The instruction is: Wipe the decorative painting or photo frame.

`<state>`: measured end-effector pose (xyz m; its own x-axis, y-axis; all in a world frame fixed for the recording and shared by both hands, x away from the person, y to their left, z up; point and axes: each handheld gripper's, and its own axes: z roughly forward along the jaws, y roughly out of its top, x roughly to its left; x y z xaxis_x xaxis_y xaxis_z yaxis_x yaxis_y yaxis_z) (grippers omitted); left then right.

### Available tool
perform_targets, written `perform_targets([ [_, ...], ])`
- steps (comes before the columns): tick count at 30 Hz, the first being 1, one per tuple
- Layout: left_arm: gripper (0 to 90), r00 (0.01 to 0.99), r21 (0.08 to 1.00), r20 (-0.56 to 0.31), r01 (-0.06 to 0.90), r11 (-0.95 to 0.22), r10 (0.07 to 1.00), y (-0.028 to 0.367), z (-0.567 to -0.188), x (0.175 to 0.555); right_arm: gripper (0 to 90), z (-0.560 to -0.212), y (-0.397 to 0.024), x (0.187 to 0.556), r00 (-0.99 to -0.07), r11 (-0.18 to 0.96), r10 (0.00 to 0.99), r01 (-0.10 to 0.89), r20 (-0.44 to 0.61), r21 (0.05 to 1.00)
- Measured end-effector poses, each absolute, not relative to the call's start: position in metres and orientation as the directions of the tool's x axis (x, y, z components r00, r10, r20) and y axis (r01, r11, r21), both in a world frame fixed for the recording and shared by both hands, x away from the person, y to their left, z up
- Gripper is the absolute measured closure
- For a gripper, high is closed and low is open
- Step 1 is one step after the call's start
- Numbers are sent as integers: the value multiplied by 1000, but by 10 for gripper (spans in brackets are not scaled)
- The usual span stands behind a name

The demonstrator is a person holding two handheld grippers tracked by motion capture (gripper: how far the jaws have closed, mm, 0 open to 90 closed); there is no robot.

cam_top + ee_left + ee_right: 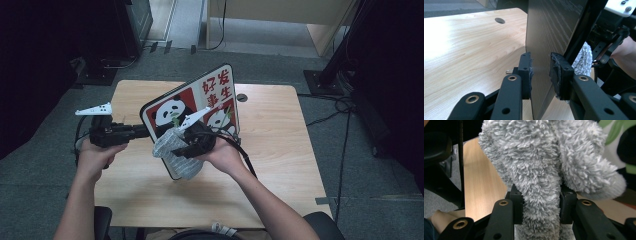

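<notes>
High view: wooden table (280, 150) on grey carpet, a round cable hole (242, 97) near the far edge. Panda board (200, 107) held tilted above the table's middle, printed face toward the near side, red characters at its far right corner, lower edge close to the tabletop. Grey fluffy cloth (176, 152) pressed against the board's near lower part, just left of the right gripper (192, 142). Left gripper (135, 132) at the board's left edge, level, pointing right.

Left gripper view: board's dark back (554, 30) rising between the two black jaws, left pad (526, 72) and right pad (559, 75) on either side of the thin edge, clamped on it. Bit of cloth (582, 61) visible behind the board, right of the jaws.

Right gripper view: cloth (541, 170) bunched between the jaws and squeezed by both pads, bulging above them and to the right; green and white of the board's print (614, 130) at far right.
</notes>
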<state>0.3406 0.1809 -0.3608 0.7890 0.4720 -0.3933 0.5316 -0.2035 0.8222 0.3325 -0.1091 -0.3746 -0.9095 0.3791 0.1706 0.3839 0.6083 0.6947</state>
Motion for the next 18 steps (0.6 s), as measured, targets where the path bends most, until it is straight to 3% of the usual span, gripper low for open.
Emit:
perform_targets([
  [18, 706, 789, 823, -393, 531, -203, 473, 181, -361, 341, 649, -392, -113, 328, -904, 602, 388, 395, 177, 694],
])
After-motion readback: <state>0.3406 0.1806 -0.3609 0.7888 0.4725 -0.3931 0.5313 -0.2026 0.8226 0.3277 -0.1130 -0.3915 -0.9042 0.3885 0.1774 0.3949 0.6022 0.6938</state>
